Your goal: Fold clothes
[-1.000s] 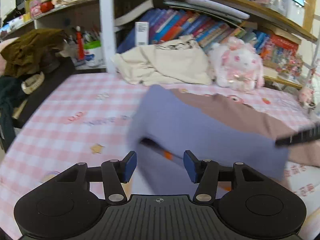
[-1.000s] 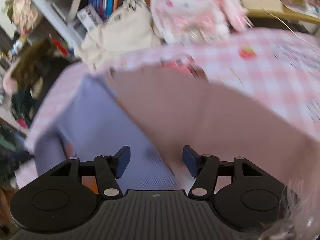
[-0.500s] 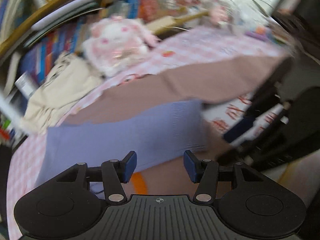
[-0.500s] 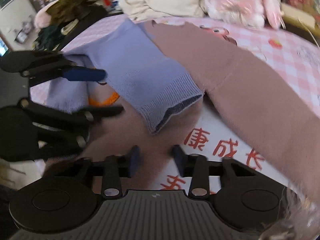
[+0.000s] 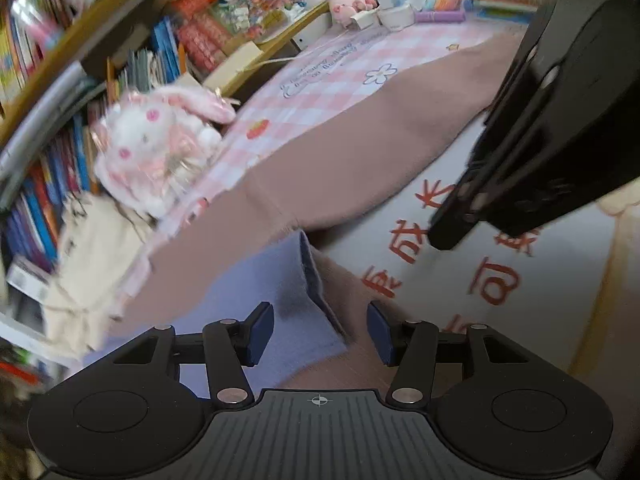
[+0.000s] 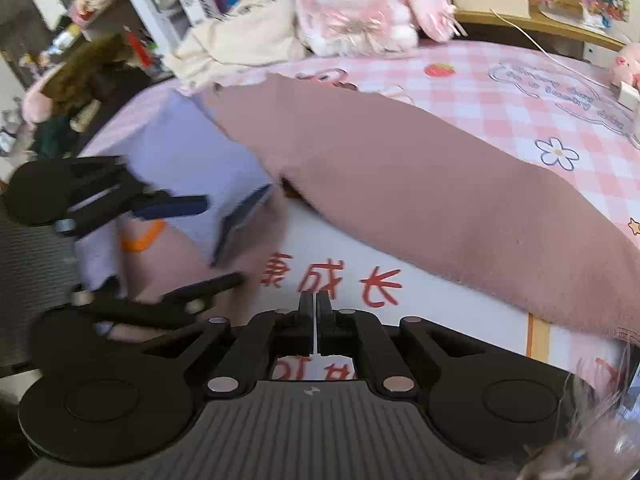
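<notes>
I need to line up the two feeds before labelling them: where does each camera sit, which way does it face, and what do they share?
Left wrist view: sits on the left gripper, looking down along its open jaws at the lilac sleeve cuff lying between them; the right gripper reaches in from the upper right.
Right wrist view: sits on the right gripper, jaws shut, looking down at the white printed panel; the left gripper shows at left.
Shared: the brown sweater, plush rabbit, pink checked cloth.
</notes>
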{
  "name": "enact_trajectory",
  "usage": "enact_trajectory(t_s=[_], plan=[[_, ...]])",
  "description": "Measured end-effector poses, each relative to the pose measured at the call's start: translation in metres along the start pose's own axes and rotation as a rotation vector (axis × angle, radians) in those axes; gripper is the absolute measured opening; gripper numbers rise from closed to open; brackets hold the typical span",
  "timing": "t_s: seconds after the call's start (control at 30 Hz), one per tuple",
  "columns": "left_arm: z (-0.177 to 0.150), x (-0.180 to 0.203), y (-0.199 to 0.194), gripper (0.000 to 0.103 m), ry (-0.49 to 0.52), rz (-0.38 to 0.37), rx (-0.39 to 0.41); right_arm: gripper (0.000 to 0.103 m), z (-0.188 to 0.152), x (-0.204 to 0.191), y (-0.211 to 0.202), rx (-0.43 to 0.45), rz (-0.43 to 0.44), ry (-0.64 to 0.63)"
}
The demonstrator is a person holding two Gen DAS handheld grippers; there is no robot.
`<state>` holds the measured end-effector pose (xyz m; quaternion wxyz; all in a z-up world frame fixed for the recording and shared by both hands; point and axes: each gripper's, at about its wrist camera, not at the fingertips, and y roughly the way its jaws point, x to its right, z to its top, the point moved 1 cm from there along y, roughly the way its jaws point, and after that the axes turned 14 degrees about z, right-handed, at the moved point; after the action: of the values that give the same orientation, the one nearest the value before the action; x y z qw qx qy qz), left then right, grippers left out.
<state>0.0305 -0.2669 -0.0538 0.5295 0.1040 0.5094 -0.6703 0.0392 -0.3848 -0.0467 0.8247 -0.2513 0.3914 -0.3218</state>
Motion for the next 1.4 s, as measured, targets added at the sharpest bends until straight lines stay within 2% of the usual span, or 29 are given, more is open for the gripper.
enact_trajectory(t_s=[0.13, 0.2, 0.27, 0.33, 0.4, 0.43, 0.57, 0.63, 0.7, 0.77, 0.8, 0.87, 0.93, 1.03, 1.23, 1.4], plan=[[0.007, -0.008, 0.005, 0.052, -0.051, 0.042, -0.024, 0.004, -0.006, -0.012, -0.005, -0.011, 0.03, -0.055], [0.007, -0.013, 0.007, 0.052, -0.076, 0.035, -0.031, 0.006, -0.008, -0.016, -0.003, -0.023, 0.044, -0.071], [0.008, -0.014, 0.01, 0.052, -0.081, 0.034, -0.043, 0.011, -0.011, -0.021, -0.002, -0.031, 0.052, -0.086], [0.007, -0.012, 0.017, 0.052, -0.069, 0.044, -0.061, 0.023, -0.012, -0.024, -0.002, -0.028, 0.055, -0.095], [0.007, -0.013, 0.02, 0.051, -0.077, 0.063, -0.065, 0.026, -0.013, -0.026, -0.003, -0.017, 0.05, -0.097], [0.007, -0.013, 0.021, 0.049, -0.082, 0.073, -0.067, 0.027, -0.013, -0.027, -0.003, -0.012, 0.047, -0.093], [-0.001, -0.03, 0.018, 0.023, -0.125, 0.069, -0.05, 0.034, -0.018, -0.031, -0.004, 0.012, 0.021, -0.042], [-0.01, -0.041, 0.019, 0.021, -0.15, 0.045, -0.046, 0.037, -0.02, -0.036, -0.003, 0.028, 0.004, -0.015], [-0.022, -0.058, 0.025, 0.015, -0.227, -0.015, -0.063, 0.04, -0.022, -0.043, 0.0, 0.044, -0.023, 0.008], [-0.035, -0.076, 0.03, 0.003, -0.306, -0.074, -0.08, 0.049, -0.024, -0.053, 0.004, 0.066, -0.057, 0.038], [-0.042, -0.088, 0.033, 0.001, -0.365, -0.101, -0.085, 0.051, -0.024, -0.058, 0.006, 0.077, -0.074, 0.056], [-0.058, -0.12, 0.032, 0.001, -0.509, -0.142, -0.078, 0.055, -0.025, -0.069, 0.01, 0.098, -0.108, 0.09], [-0.076, -0.152, 0.027, 0.001, -0.64, -0.174, -0.047, 0.063, -0.028, -0.082, 0.014, 0.113, -0.149, 0.123], [-0.103, -0.194, 0.018, 0.001, -0.747, -0.184, 0.008, 0.064, -0.036, -0.098, 0.023, 0.131, -0.202, 0.181], [-0.151, -0.268, 0.003, 0.001, -0.823, -0.093, 0.093, 0.063, -0.058, -0.123, 0.043, 0.188, -0.323, 0.311], [-0.197, -0.325, -0.005, 0.001, -0.878, 0.027, 0.097, 0.062, -0.063, -0.139, 0.054, 0.217, -0.403, 0.313]])
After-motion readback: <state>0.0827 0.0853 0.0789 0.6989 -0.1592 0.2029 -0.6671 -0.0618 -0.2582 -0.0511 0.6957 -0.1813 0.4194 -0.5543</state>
